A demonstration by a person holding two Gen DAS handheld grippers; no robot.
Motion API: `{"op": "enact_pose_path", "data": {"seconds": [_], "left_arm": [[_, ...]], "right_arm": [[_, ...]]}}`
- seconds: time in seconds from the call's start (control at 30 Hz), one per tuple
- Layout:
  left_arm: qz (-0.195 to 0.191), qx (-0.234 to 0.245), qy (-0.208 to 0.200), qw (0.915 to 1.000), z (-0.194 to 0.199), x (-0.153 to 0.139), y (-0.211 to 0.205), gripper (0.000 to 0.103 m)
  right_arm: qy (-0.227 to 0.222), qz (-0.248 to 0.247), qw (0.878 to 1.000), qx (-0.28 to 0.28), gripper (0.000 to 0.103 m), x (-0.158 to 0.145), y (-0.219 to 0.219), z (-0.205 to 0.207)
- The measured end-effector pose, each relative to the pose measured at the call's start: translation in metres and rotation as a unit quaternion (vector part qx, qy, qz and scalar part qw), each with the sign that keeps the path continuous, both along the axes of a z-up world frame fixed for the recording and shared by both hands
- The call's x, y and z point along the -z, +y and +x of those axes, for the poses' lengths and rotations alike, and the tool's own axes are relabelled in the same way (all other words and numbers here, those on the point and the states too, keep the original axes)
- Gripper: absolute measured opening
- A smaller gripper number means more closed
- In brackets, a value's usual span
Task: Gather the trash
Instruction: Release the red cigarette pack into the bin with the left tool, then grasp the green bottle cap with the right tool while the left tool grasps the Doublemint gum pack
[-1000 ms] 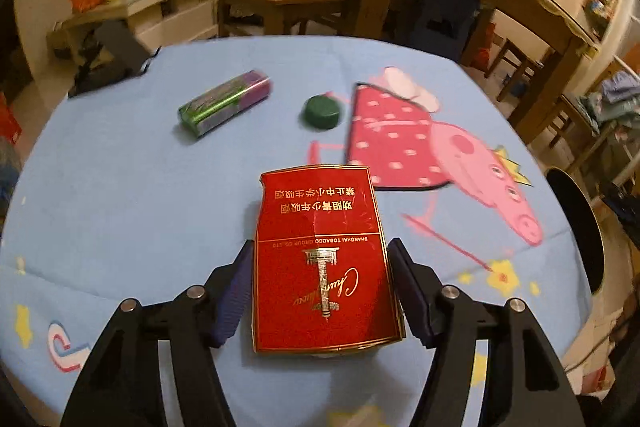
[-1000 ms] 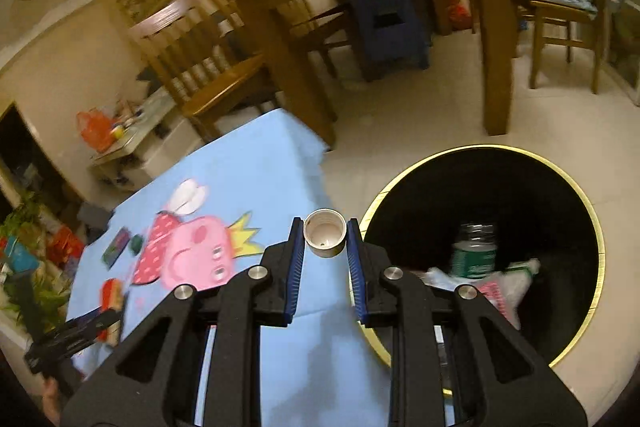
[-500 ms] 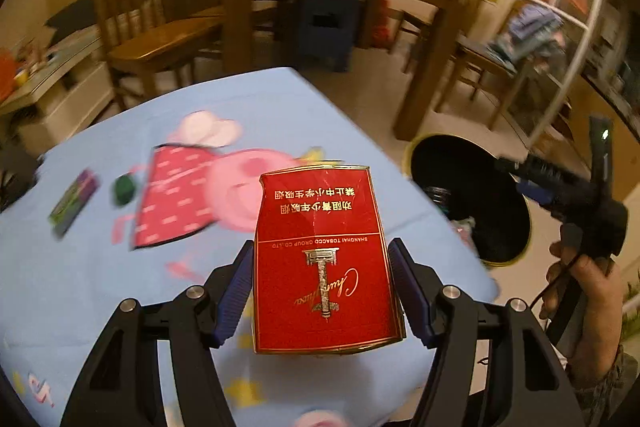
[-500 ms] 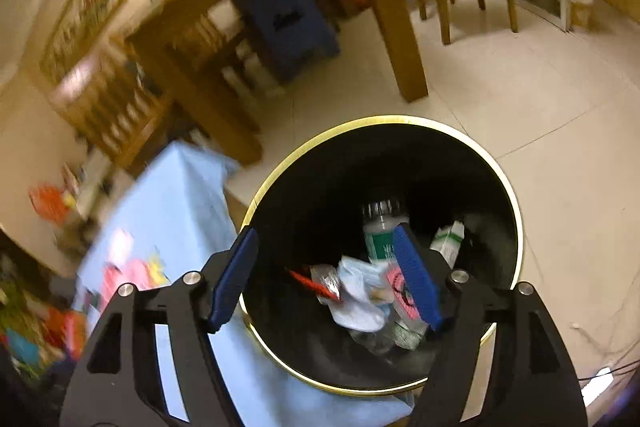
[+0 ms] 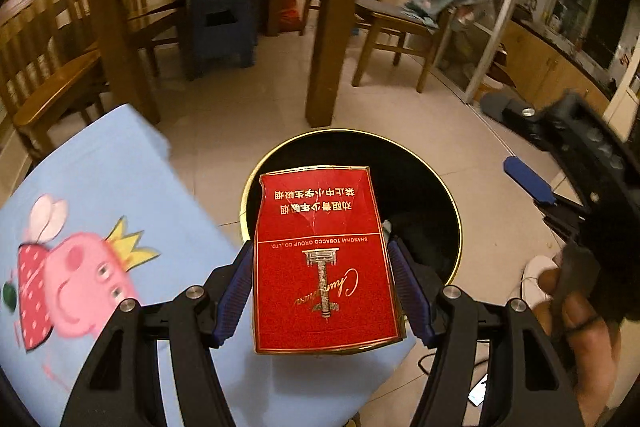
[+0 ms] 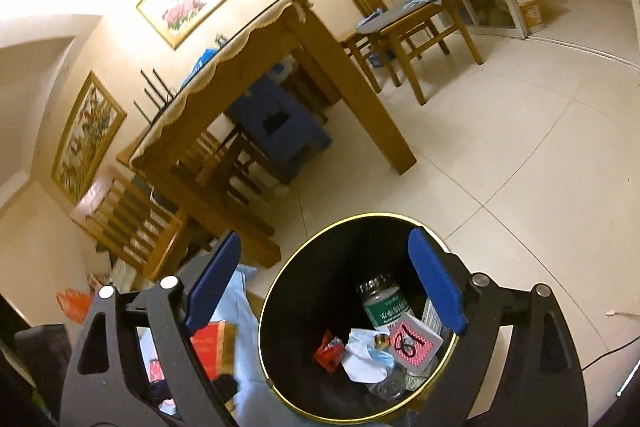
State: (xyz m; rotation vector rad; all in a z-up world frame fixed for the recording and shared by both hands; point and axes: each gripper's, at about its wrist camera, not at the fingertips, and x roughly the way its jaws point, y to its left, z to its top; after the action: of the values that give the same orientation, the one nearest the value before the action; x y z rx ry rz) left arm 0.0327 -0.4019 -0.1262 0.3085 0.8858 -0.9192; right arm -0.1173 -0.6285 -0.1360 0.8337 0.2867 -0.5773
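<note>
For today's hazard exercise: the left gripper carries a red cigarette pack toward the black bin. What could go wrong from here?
1. The red pack looks only partly over the bin; released now, it might land on the blue tablecloth.
2. The right gripper, empty with jaws opening, hangs over the same bin; the two grippers might collide.

Red pack (image 5: 324,267) hides part of bin (image 5: 436,187) mouth. Hand (image 5: 576,315) on right tongs (image 5: 532,183) blurred, cut by frame edge. Bottle (image 6: 384,301) label too small to read.
</note>
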Motion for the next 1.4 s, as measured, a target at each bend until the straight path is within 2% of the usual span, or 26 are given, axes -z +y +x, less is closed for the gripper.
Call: {"op": "enact_pose_path", "data": {"seconds": [0.07, 0.13, 0.2, 0.3, 0.43, 0.67, 0.73, 0.8, 0.9, 0.97, 1.0, 1.1, 1.13, 1.17, 1.23, 1.3, 1.4], "left_arm": [[0.006, 0.006, -0.001, 1.0, 0.002, 0.006, -0.011, 0.067], [0.013, 0.008, 0.001, 0.9999, 0.004, 0.013, -0.014, 0.074], [0.012, 0.006, 0.007, 0.9999, 0.007, 0.016, -0.012, 0.074], [0.002, 0.01, 0.019, 0.9998, 0.007, 0.015, -0.007, 0.078], [-0.001, 0.006, 0.001, 1.0, 0.004, 0.006, 0.008, 0.08], [-0.01, -0.034, -0.011, 0.9993, 0.009, -0.006, 0.063, 0.09], [-0.01, -0.049, -0.017, 0.9986, 0.012, -0.009, 0.086, 0.093], [-0.009, -0.067, -0.026, 0.9974, 0.015, -0.011, 0.118, 0.096], [-0.004, -0.09, -0.038, 0.9952, 0.015, -0.008, 0.17, 0.096], [0.012, -0.118, -0.06, 0.9911, 0.016, -0.002, 0.217, 0.096], [0.023, -0.132, -0.07, 0.9885, 0.017, 0.002, 0.236, 0.096], [0.068, -0.184, -0.097, 0.9757, 0.028, 0.016, 0.301, 0.096], [0.084, -0.213, -0.106, 0.9676, 0.034, 0.02, 0.327, 0.096], [0.088, -0.228, -0.11, 0.9634, 0.038, 0.02, 0.343, 0.096], [0.084, -0.27, -0.117, 0.9521, 0.048, 0.018, 0.384, 0.096], [0.072, -0.301, -0.112, 0.9444, 0.056, 0.014, 0.412, 0.096], [0.036, -0.328, -0.083, 0.9405, 0.065, 0.007, 0.436, 0.096]], "right_arm": [[-0.002, 0.002, 1.0, 0.0, 0.087, 0.0, -0.002, -0.003], [-0.003, 0.004, 1.0, 0.002, 0.087, 0.0, -0.003, -0.004], [-0.004, 0.003, 1.0, 0.004, 0.087, -0.001, -0.002, -0.004], [0.003, 0.0, 1.0, -0.002, 0.088, -0.002, 0.002, 0.002], [0.02, -0.017, 1.0, -0.015, 0.088, -0.005, 0.013, 0.014], [0.073, -0.058, 0.994, -0.064, 0.088, -0.006, 0.042, 0.051], [0.089, -0.074, 0.989, -0.09, 0.088, -0.004, 0.053, 0.065], [0.111, -0.1, 0.98, -0.134, 0.089, -0.004, 0.074, 0.084], [0.154, -0.148, 0.95, -0.228, 0.089, 0.003, 0.119, 0.119], [0.165, -0.175, 0.923, -0.302, 0.089, 0.009, 0.161, 0.137], [0.173, -0.199, 0.903, -0.339, 0.089, 0.01, 0.187, 0.147], [0.18, -0.229, 0.862, -0.414, 0.089, 0.015, 0.25, 0.173], [0.184, -0.245, 0.847, -0.434, 0.088, 0.015, 0.273, 0.183], [0.188, -0.258, 0.833, -0.451, 0.088, 0.014, 0.294, 0.192], [0.188, -0.262, 0.812, -0.486, 0.084, 0.012, 0.329, 0.215], [0.183, -0.257, 0.797, -0.516, 0.079, 0.008, 0.367, 0.246], [0.196, -0.268, 0.78, -0.53, 0.077, 0.006, 0.402, 0.283]]}}
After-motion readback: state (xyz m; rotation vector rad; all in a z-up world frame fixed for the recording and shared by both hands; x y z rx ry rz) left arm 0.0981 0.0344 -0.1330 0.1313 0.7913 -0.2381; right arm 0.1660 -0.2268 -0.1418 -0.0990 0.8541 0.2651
